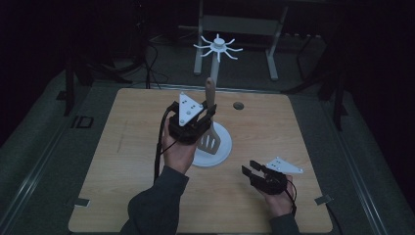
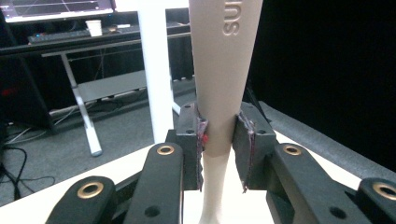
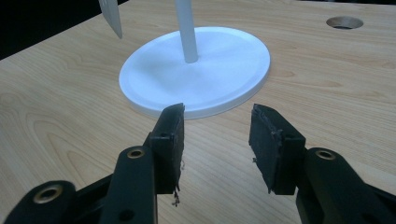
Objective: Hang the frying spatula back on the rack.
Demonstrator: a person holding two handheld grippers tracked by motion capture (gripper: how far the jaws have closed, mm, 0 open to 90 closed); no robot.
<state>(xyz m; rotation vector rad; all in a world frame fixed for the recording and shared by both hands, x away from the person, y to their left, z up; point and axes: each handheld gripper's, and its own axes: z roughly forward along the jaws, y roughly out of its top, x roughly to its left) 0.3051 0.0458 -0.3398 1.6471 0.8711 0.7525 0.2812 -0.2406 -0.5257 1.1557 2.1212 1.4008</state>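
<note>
Upright above the white round stand base [image 1: 215,155], the slotted spatula [image 1: 210,120] has its handle clamped between the left gripper [image 1: 208,115] jaws. Well apart, the right gripper [image 1: 248,170] rests low over the wooden table [image 1: 122,186], jaws spread and empty.

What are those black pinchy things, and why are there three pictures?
A person holds a tool with a claw in each hand. One picture looks down from above the wooden table; each of the other two comes from a camera riding on a claw. The left claw is shut on the handle of a beige slotted spatula, holding it upright. The right claw is open and holds nothing. On the table stands a white stand: a round base, a pole and hooks on top.
</note>
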